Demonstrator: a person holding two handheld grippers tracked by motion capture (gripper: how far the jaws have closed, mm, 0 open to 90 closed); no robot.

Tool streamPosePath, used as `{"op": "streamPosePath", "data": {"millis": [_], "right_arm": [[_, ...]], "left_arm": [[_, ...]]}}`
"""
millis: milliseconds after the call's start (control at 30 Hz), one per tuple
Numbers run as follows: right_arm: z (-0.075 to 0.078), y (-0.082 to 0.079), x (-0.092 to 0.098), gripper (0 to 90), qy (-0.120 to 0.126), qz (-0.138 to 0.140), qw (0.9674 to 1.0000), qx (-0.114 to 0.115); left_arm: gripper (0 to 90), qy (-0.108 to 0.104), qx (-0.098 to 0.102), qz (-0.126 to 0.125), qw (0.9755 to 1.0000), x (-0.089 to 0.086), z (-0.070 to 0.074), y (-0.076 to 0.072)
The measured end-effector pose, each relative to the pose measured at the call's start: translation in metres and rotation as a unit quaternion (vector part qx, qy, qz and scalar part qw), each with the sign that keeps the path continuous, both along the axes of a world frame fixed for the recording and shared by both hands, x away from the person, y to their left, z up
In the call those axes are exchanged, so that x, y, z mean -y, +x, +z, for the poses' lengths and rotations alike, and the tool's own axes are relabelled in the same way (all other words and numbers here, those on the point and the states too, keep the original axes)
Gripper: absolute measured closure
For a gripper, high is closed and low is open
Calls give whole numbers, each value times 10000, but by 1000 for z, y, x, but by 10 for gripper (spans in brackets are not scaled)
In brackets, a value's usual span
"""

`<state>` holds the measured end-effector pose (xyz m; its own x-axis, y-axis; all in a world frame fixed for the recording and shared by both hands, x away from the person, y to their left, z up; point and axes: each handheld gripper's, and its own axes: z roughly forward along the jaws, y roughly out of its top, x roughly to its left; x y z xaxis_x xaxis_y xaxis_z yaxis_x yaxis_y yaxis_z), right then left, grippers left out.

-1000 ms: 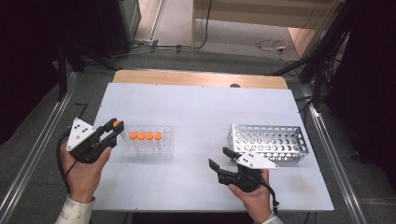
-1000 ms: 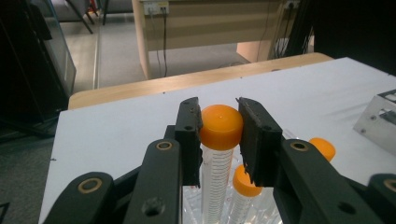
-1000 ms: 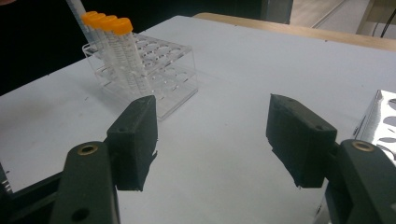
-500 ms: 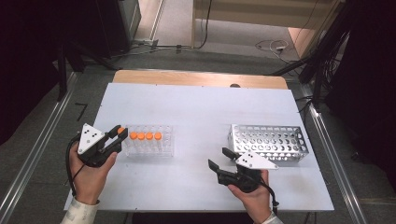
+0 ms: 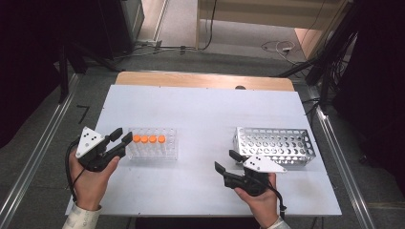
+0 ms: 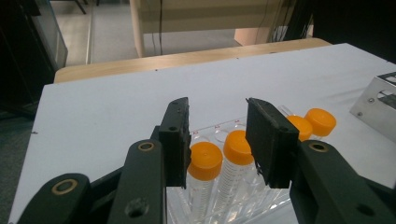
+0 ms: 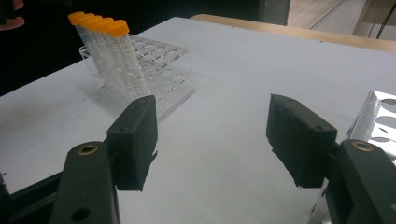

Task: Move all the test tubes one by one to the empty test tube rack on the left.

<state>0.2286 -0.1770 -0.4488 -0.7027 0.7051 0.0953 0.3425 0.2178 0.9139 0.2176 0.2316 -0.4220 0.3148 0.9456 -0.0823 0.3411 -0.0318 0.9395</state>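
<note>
A: Where do the left tongs (image 5: 123, 137) sit?

B: At the left end of the clear tube rack (image 5: 154, 149) on the white table (image 5: 200, 114), just beside it. Their jaws have just been opening and stand apart with nothing between them.

A: And the tubes?

B: Four orange-capped tubes (image 5: 149, 139) stand upright in a row along the rack's far side. In the left gripper view the nearest cap (image 6: 204, 160) shows just beyond the jaw gap, untouched.

A: The right tongs (image 5: 227, 161)?

B: Released, jaws wide apart, over bare table near the front edge. The perforated metal rack (image 5: 274, 146) lies just to their right. The tubes are well apart from them, across the table.
</note>
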Motion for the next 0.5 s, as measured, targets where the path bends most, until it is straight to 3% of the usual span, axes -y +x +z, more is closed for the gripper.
{"op": "streamPosePath", "data": {"millis": [500], "right_arm": [[0, 4, 8, 323, 0, -151, 9999, -3]], "left_arm": [[466, -279, -46, -209, 9994, 4, 2, -6]]}}
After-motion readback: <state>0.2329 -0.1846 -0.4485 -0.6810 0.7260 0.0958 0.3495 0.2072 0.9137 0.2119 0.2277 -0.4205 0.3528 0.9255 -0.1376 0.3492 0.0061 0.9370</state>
